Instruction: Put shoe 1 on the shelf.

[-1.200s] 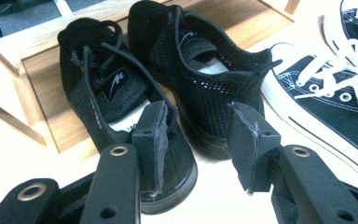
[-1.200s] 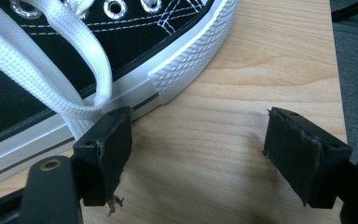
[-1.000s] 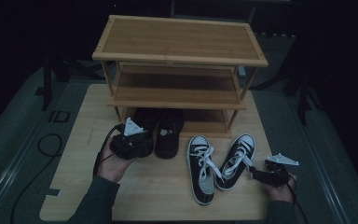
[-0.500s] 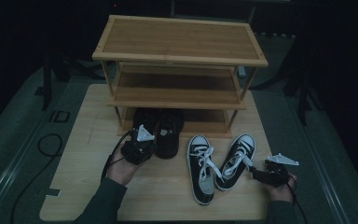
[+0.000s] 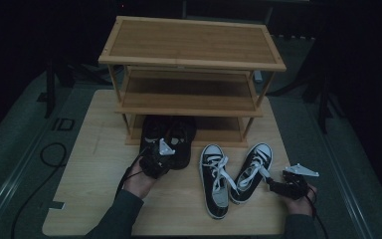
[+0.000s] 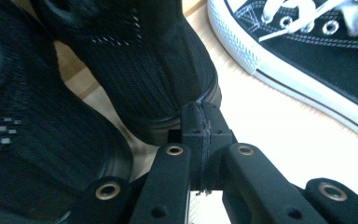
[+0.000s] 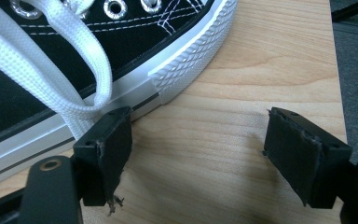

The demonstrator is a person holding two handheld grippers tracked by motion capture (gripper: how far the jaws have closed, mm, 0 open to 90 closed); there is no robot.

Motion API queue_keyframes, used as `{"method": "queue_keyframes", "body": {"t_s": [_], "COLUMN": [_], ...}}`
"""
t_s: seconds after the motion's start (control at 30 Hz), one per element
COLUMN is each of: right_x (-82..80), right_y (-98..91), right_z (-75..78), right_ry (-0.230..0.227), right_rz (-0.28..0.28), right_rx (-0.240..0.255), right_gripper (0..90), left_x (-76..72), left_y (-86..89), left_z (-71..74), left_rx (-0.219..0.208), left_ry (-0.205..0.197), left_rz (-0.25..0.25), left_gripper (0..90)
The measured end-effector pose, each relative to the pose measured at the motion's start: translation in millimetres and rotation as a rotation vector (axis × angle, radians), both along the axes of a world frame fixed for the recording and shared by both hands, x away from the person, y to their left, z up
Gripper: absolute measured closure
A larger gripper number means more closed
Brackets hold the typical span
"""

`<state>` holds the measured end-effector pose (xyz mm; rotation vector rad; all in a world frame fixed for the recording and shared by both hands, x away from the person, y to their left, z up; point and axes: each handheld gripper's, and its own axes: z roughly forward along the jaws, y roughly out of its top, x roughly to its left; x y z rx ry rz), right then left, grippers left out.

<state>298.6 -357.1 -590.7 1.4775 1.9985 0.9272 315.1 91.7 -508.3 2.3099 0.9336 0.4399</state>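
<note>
A pair of black mesh shoes stands with toes under the wooden rack. My left gripper is at their heels. In the left gripper view its jaws are shut with nothing between them, tips against the heel of the right black shoe; the other black shoe lies to the left. Two black-and-white sneakers lie to the right. My right gripper is open beside the right sneaker, one pad touching its sole edge and lace.
The three-tier rack stands at the back of a light wooden board. A black cable loops on the grey floor at the left. The board's right edge is close to the right gripper.
My left hand has moved right and lower, from the left black shoe's heel to between the two heels. The right hand has not moved.
</note>
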Motion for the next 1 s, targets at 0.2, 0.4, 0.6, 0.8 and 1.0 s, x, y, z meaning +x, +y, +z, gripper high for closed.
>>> {"method": "queue_keyframes", "body": {"t_s": [0.2, 0.4, 0.6, 0.8, 1.0], "right_x": [0.0, 0.0, 0.0, 0.0, 0.0], "right_y": [0.0, 0.0, 0.0, 0.0, 0.0], "right_z": [0.0, 0.0, 0.0, 0.0, 0.0], "right_ry": [0.000, 0.000, 0.000, 0.000, 0.000], "right_rz": [0.000, 0.000, 0.000, 0.000, 0.000], "right_rx": [0.000, 0.000, 0.000, 0.000, 0.000], "right_gripper": [23.1, 23.0, 23.0, 23.0, 23.0], "left_x": [2.9, 7.9, 10.6, 14.0, 17.1], "left_y": [-7.5, -13.3, -18.5, -21.1, -22.5], "left_z": [-8.8, -14.7, -12.7, -9.6, -7.6], "left_rx": [0.025, 0.043, 0.059, 0.063, 0.061], "left_ry": [0.008, 0.016, 0.003, -0.007, -0.023], "left_rz": [0.000, 0.002, 0.003, 0.007, 0.020], "left_gripper": [90.0, 90.0, 90.0, 90.0, 90.0]}}
